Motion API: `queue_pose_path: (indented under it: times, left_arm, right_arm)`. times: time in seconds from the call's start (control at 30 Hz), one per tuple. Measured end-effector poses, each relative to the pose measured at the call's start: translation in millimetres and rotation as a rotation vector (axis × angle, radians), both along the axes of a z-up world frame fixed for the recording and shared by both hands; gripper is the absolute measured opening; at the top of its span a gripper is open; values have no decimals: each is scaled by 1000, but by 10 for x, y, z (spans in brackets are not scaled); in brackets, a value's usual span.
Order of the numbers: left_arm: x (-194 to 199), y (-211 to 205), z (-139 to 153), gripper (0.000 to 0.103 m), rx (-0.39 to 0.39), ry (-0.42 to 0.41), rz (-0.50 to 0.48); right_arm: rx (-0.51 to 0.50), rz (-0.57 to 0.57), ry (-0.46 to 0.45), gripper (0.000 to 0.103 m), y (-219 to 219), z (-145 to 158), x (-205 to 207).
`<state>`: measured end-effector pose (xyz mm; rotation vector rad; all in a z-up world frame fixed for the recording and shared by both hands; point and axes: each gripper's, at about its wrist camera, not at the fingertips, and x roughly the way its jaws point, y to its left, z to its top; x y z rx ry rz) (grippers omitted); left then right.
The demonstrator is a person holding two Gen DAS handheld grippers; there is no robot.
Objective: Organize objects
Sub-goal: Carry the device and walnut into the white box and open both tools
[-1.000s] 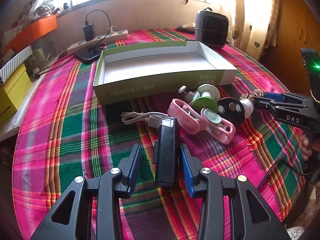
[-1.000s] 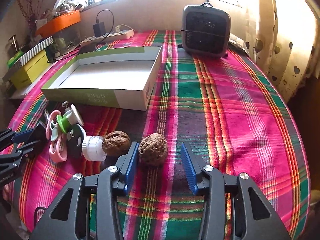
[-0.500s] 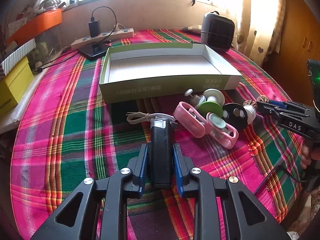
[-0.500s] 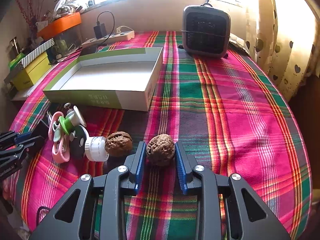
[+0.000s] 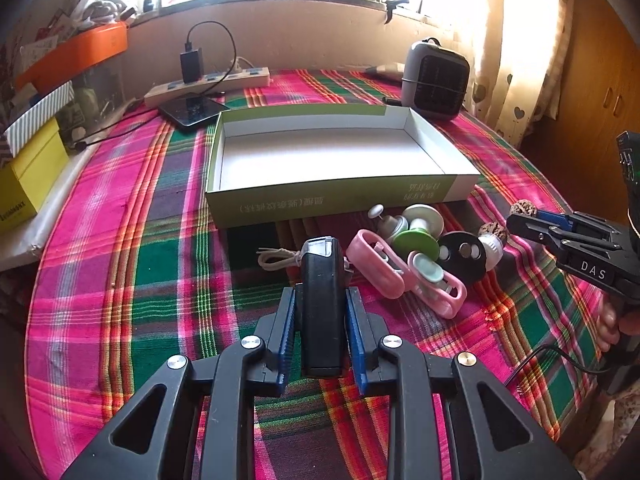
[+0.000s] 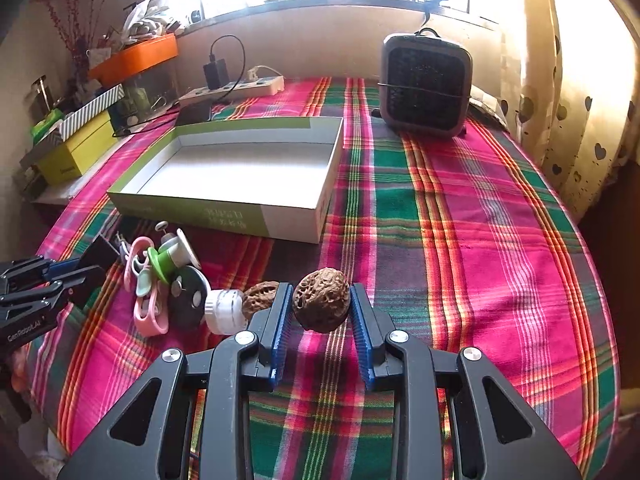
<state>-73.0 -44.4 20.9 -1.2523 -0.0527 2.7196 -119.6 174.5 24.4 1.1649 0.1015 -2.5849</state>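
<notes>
Left wrist view: at lower centre of the frame, the left gripper (image 5: pixel 321 312) has its blue-padded fingers closed against both sides of a slim black rectangular device with a clear end cap (image 5: pixel 321 300), which lies lengthwise between them over the pink-and-green plaid tablecloth (image 5: pixel 132 264). Just right of it sits a cluster of pink oval plastic clips (image 5: pixel 400 276), a green-and-white spool (image 5: pixel 416 236) and a black round disc (image 5: pixel 462 256). Above, mid-frame, the shallow open cardboard box with green outer walls and a white inside (image 5: pixel 332 200) stands with its near wall just beyond the cluster. Bare cloth stretches along the left of the frame.

Right wrist view: at lower centre, the right gripper (image 6: pixel 322 314) pinches a brown wrinkled walnut (image 6: pixel 321 300) between its pads. A second walnut (image 6: pixel 260 296) and a white ribbed cap (image 6: pixel 225 311) lie just left. The box sits upper left; a wide strip of open cloth runs down the right, below the grey square fan heater (image 6: pixel 426 84) at upper right.
</notes>
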Motion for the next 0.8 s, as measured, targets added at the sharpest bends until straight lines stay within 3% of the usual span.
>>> queue_pose_path:
  times: [0.37, 0.8]
  left_arm:
    - [-158, -23, 229, 22, 7, 35, 2]
    - [-820, -143, 391, 22, 29, 26, 3]
  right_arm:
    - [-2, 46, 39, 30, -162, 220, -68]
    - [-8, 81, 53, 30, -374, 438, -544]
